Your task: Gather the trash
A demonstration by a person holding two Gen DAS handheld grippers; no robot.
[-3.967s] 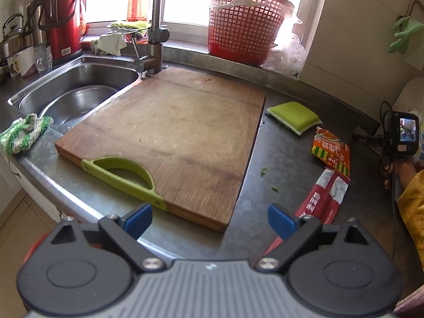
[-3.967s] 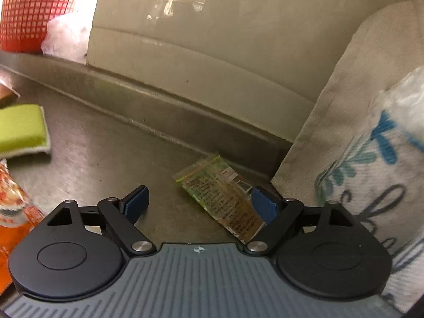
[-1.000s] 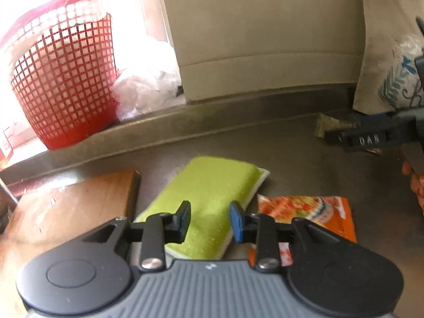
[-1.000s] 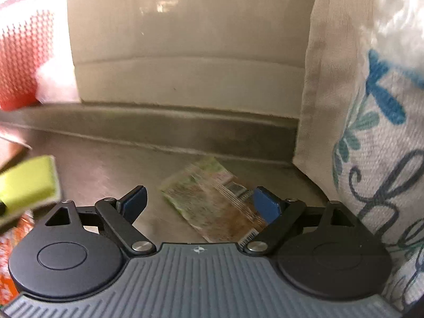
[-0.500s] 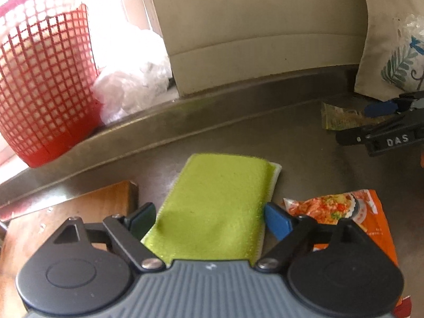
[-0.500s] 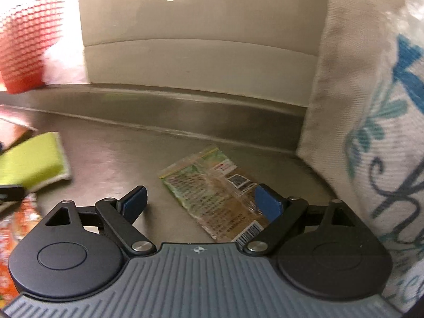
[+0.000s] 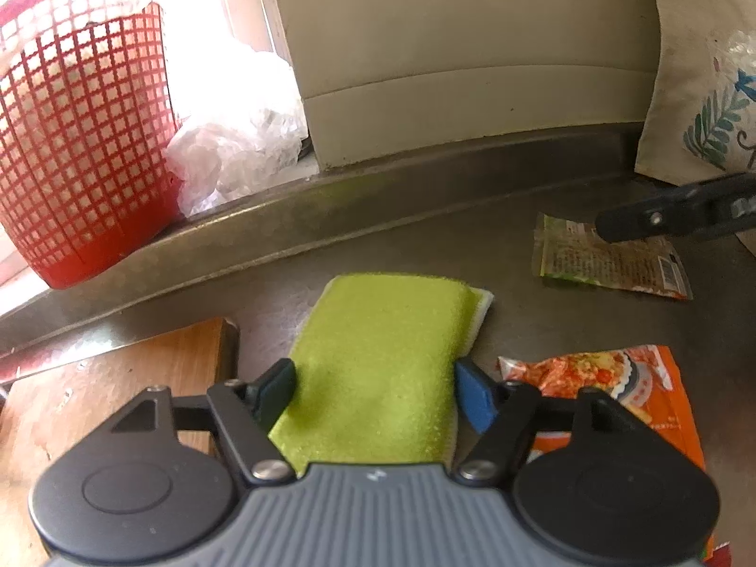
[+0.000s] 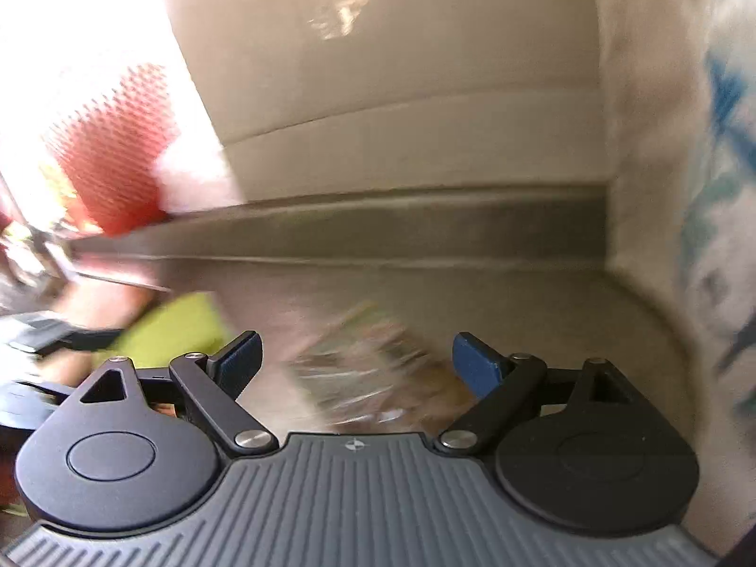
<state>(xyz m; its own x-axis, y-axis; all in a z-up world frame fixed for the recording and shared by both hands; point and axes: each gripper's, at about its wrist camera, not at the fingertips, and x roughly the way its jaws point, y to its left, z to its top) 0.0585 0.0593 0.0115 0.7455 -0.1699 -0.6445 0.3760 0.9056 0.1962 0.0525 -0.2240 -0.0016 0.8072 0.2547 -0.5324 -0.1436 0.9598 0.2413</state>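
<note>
Trash lies on the gray counter in two spots. Your left gripper hangs low over the green sponge, which lies flat between its jaws. Those jaws have just closed in a bit, and the blue pads sit right at the sponge's two long sides; you cannot tell if they press on it yet. Just beside the sponge, on its right, lies an orange food packet, partly under the gripper's body. A wooden board lies on the sponge's other side.

Farther back, near the cloth bag, lies a small greenish wrapper. Your right gripper is over it with jaws wide apart, and the wrapper shows between them, not pinched. That view is very blurry, so the wrapper may be a little in front of the pads. A red basket stands on the ledge with a crumpled clear bag touching it.
</note>
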